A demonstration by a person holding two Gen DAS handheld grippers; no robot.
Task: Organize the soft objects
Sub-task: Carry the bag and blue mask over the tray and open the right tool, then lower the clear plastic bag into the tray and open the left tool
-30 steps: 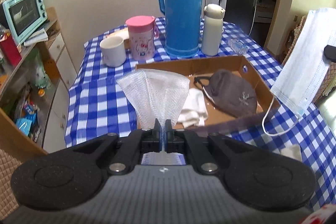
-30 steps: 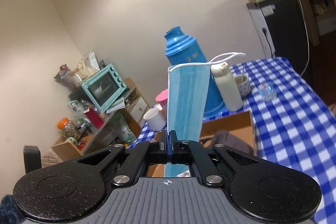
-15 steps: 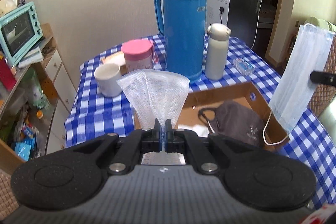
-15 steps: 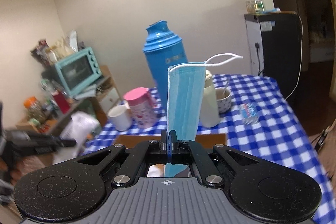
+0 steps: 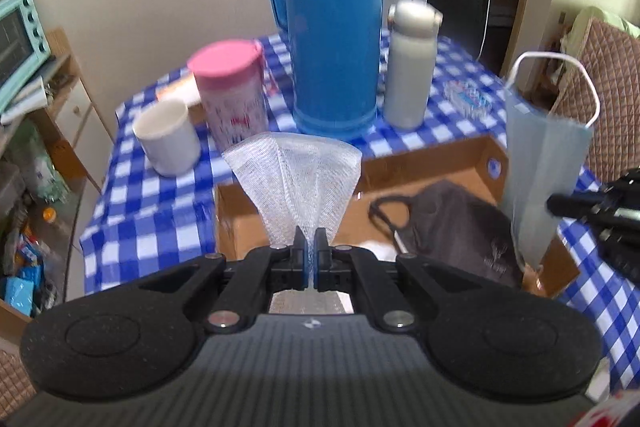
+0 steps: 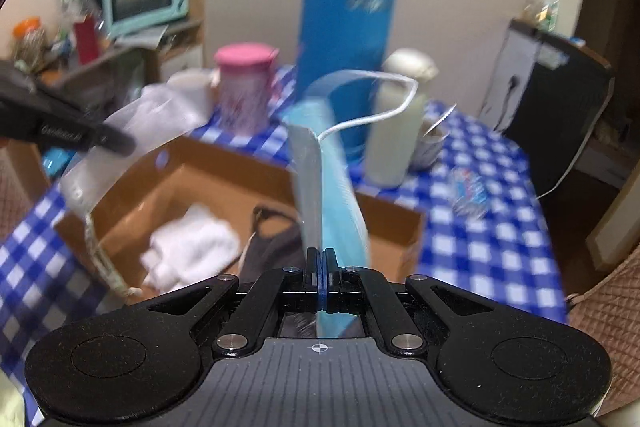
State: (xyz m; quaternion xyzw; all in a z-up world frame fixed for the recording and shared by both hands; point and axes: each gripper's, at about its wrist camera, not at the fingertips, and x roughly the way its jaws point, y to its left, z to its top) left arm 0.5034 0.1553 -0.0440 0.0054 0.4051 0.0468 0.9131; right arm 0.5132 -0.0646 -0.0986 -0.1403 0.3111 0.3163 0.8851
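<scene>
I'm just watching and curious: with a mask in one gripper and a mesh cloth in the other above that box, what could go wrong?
1. The face mask is pinched only at its bottom edge by the right gripper, so it might slip out.
2. Its ear loop swings near the white bottle and could snag it.
3. The mesh cloth in the left gripper could land outside the cardboard box.

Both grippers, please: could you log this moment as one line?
left gripper: shut on white mesh cloth | right gripper: shut on blue face mask | both above cardboard box
</scene>
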